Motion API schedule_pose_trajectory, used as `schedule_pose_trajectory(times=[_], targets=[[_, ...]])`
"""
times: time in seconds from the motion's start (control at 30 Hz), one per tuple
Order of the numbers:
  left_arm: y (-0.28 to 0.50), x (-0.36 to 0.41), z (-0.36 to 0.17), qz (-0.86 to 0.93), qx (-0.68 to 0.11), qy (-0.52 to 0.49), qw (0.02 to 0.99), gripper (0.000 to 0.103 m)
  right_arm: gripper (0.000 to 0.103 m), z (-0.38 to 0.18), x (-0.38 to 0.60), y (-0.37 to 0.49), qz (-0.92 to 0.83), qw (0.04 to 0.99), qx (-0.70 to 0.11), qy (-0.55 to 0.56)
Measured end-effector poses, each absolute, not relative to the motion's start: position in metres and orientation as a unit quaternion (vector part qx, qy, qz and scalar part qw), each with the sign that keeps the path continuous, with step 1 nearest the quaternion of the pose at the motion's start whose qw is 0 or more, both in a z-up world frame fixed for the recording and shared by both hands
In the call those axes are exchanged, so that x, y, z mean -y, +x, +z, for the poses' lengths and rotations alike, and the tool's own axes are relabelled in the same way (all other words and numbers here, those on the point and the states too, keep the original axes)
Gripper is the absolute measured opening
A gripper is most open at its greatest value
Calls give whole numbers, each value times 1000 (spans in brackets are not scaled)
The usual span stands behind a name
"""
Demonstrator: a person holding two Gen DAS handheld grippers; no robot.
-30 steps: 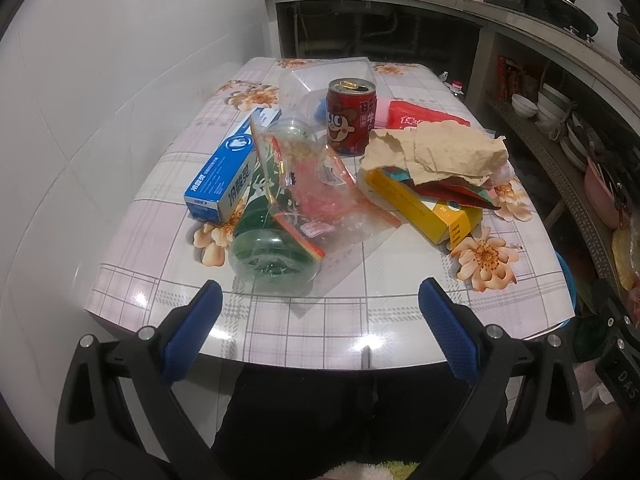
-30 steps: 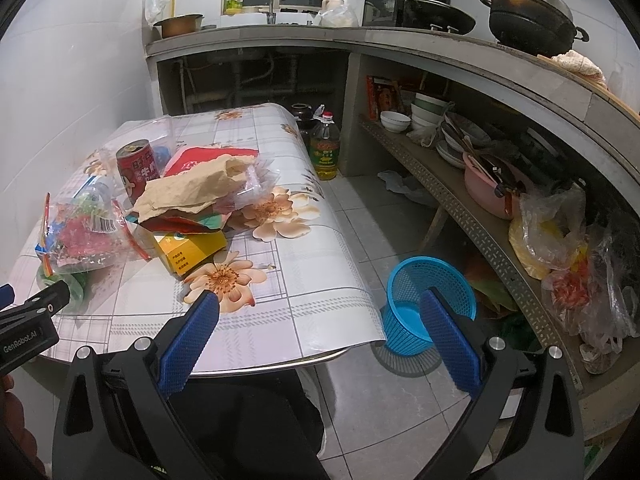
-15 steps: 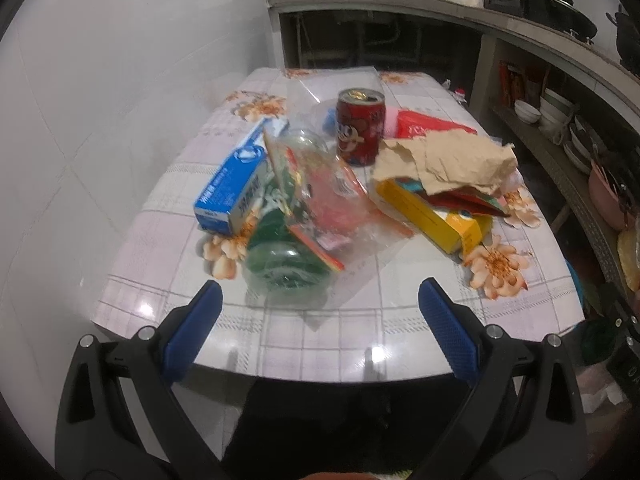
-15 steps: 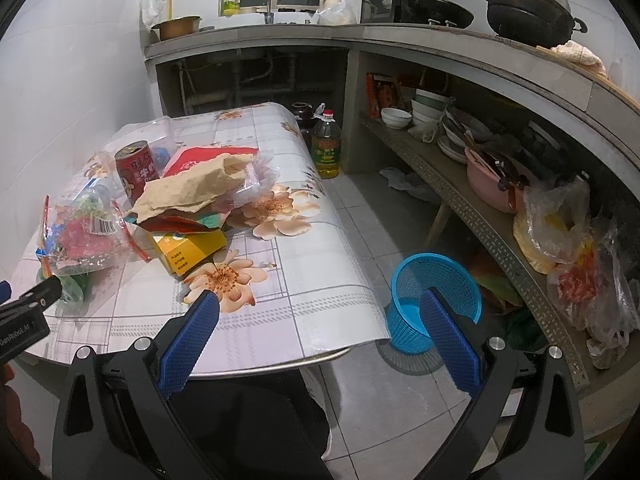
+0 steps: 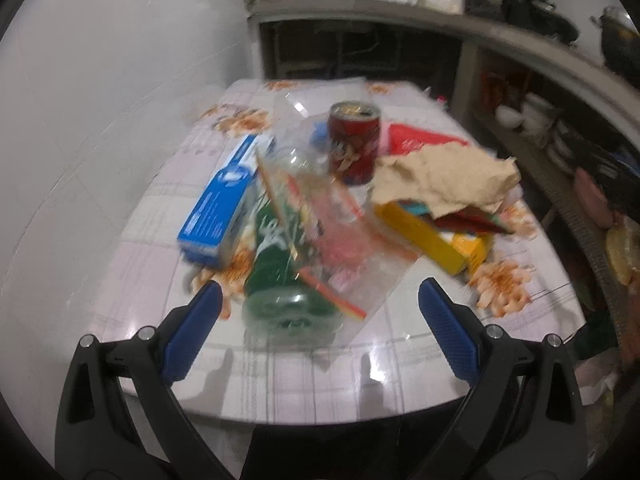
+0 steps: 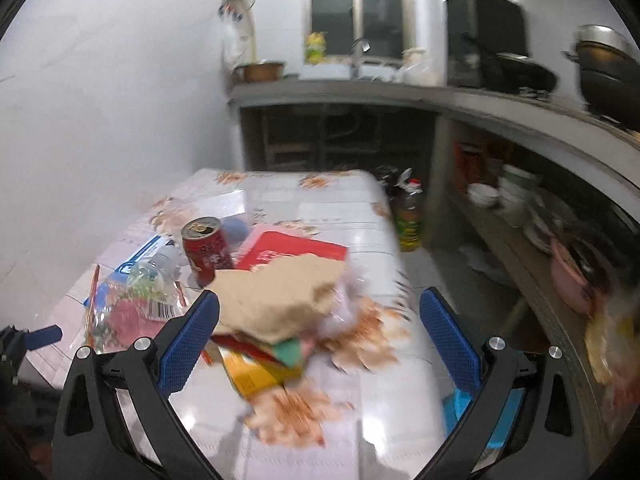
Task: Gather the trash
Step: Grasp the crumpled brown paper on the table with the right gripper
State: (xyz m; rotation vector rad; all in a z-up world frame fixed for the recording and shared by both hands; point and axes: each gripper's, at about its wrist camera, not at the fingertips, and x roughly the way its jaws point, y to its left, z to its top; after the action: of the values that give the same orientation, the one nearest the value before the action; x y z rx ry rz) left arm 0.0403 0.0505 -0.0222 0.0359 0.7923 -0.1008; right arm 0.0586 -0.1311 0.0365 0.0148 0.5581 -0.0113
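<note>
Trash lies on a flower-patterned table (image 5: 132, 272): a green plastic bottle (image 5: 288, 280) under a clear plastic bag (image 5: 340, 240), a blue box (image 5: 224, 204), a red can (image 5: 354, 142), crumpled brown paper (image 5: 440, 178), a yellow box (image 5: 436, 240) and a red packet (image 5: 420, 136). My left gripper (image 5: 316, 312) is open and empty, just short of the bottle. My right gripper (image 6: 318, 328) is open and empty over the brown paper (image 6: 280, 296) and yellow box (image 6: 252, 376); the can (image 6: 206, 248) and red packet (image 6: 296, 246) lie beyond.
A white wall runs along the table's left. A concrete counter with pots and shelves of bowls (image 6: 484, 194) curves along the right. An oil bottle (image 6: 408, 216) stands on the floor past the table. A blue basket (image 6: 460, 404) shows at lower right.
My right gripper has swung left and forward from the floor and basket side to over the brown paper. My left gripper has moved closer to the green bottle. Both stay open.
</note>
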Motion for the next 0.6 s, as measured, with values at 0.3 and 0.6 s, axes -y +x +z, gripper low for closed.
schedule_pose_trajectory(times=[0.3,0.6], targets=[[55,-46,-22,-118,-346,-2,931,95,97,-1,93,163,90,912,-397,-42],[52,-38,-23,-169,-345,15,923,94,72,-37,86,181,97,873,-476,-50]])
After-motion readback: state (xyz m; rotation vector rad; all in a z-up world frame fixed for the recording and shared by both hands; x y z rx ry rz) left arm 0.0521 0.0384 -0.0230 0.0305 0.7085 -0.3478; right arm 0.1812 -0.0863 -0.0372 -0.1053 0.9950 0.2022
